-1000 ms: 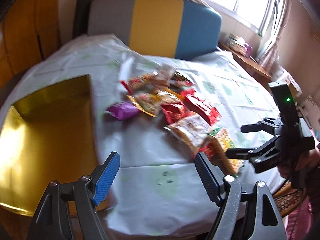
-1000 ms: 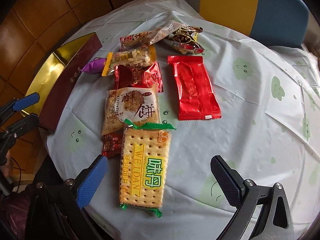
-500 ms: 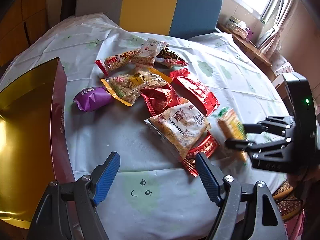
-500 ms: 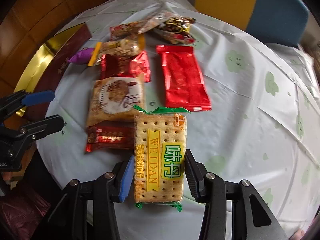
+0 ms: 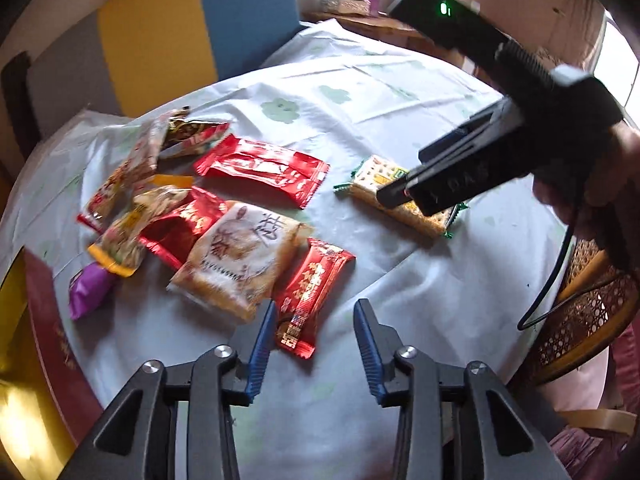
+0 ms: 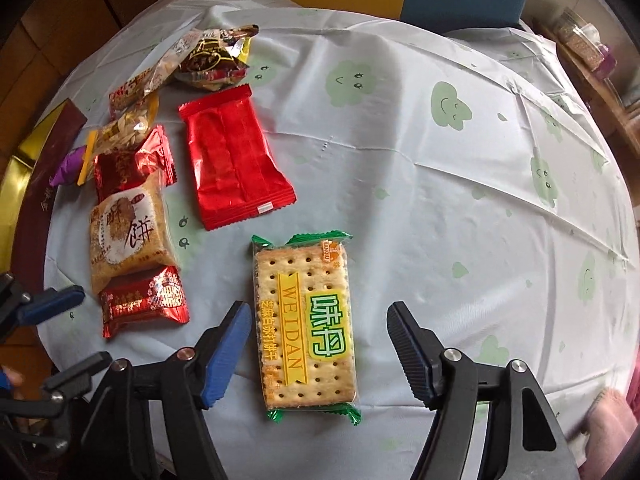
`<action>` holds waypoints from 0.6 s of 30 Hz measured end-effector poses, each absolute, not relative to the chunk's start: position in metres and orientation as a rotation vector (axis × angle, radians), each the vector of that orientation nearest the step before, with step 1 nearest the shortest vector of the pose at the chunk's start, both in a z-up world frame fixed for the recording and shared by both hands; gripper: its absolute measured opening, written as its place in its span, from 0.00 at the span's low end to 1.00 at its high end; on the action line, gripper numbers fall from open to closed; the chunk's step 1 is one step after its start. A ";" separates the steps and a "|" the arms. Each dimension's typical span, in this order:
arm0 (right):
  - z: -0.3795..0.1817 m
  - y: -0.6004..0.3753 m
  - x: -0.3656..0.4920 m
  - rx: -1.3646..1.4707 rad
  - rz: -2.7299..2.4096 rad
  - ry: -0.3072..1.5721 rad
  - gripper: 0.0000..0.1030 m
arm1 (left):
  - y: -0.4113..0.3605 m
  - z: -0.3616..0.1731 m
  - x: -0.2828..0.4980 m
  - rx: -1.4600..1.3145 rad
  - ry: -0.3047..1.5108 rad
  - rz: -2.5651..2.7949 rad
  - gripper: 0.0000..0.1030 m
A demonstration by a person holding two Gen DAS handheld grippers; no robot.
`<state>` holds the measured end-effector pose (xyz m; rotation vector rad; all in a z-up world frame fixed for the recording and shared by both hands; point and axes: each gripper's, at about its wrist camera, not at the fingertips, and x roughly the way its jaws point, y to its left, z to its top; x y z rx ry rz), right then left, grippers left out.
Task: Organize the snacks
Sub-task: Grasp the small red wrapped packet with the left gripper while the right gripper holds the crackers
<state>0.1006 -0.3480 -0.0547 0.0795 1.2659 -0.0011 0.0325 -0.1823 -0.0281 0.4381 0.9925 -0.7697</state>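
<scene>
A cracker packet (image 6: 306, 320) with green ends lies flat on the tablecloth between the open fingers of my right gripper (image 6: 320, 344), untouched by either pad; it also shows in the left wrist view (image 5: 400, 196). My left gripper (image 5: 314, 344) is open and empty, just in front of a small red packet (image 5: 312, 296). To the left lie a beige pastry packet (image 6: 126, 232), a long red packet (image 6: 232, 160), a seed packet (image 6: 128, 128) and a purple candy (image 6: 66, 164). The right gripper (image 5: 392, 194) shows in the left wrist view above the crackers.
A gold tray with a maroon rim (image 5: 52, 344) sits at the table's left edge. A chair with grey, yellow and blue panels (image 5: 160, 36) stands behind the table. A wicker chair (image 5: 580, 320) is at the right. The tablecloth (image 6: 440, 200) has green cloud prints.
My right gripper carried the cracker packet to the right, away from the pile, set it on the cloth and opened. My left gripper narrowed its opening and moved toward the small red packet.
</scene>
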 end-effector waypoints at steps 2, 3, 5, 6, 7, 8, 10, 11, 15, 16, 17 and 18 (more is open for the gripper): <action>-0.052 -0.352 0.102 0.095 -0.006 1.253 0.70 | -0.191 -0.032 0.036 0.487 0.990 -0.779 0.36; -0.051 -0.354 0.102 0.100 -0.007 1.250 0.70 | -0.194 -0.034 0.038 0.510 0.987 -0.784 0.36; -0.046 -0.359 0.102 0.102 -0.010 1.242 0.70 | -0.202 -0.037 0.040 0.564 0.988 -0.803 0.36; -0.047 -0.358 0.104 0.105 -0.011 1.237 0.70 | -0.207 -0.039 0.041 0.592 0.986 -0.813 0.36; -0.046 -0.357 0.104 0.110 -0.012 1.233 0.70 | -0.210 -0.041 0.041 0.613 0.983 -0.816 0.35; -0.044 -0.358 0.104 0.114 -0.012 1.229 0.70 | -0.213 -0.044 0.043 0.635 0.982 -0.822 0.35; -0.041 -0.360 0.107 0.123 -0.012 1.227 0.71 | -0.220 -0.048 0.045 0.672 0.985 -0.835 0.34; -0.040 -0.361 0.108 0.128 -0.013 1.223 0.71 | -0.223 -0.051 0.046 0.683 0.990 -0.835 0.29; -0.046 -0.362 0.103 0.108 -0.028 1.218 0.70 | -0.225 -0.056 0.048 0.666 0.993 -0.832 0.27; -0.047 -0.361 0.103 0.095 -0.030 1.220 0.70 | -0.224 -0.056 0.048 0.656 0.989 -0.825 0.27; -0.048 -0.361 0.103 0.085 -0.027 1.225 0.69 | -0.222 -0.057 0.047 0.643 0.981 -0.816 0.27; -0.050 -0.358 0.103 0.074 -0.019 1.230 0.65 | -0.220 -0.057 0.045 0.631 0.978 -0.808 0.27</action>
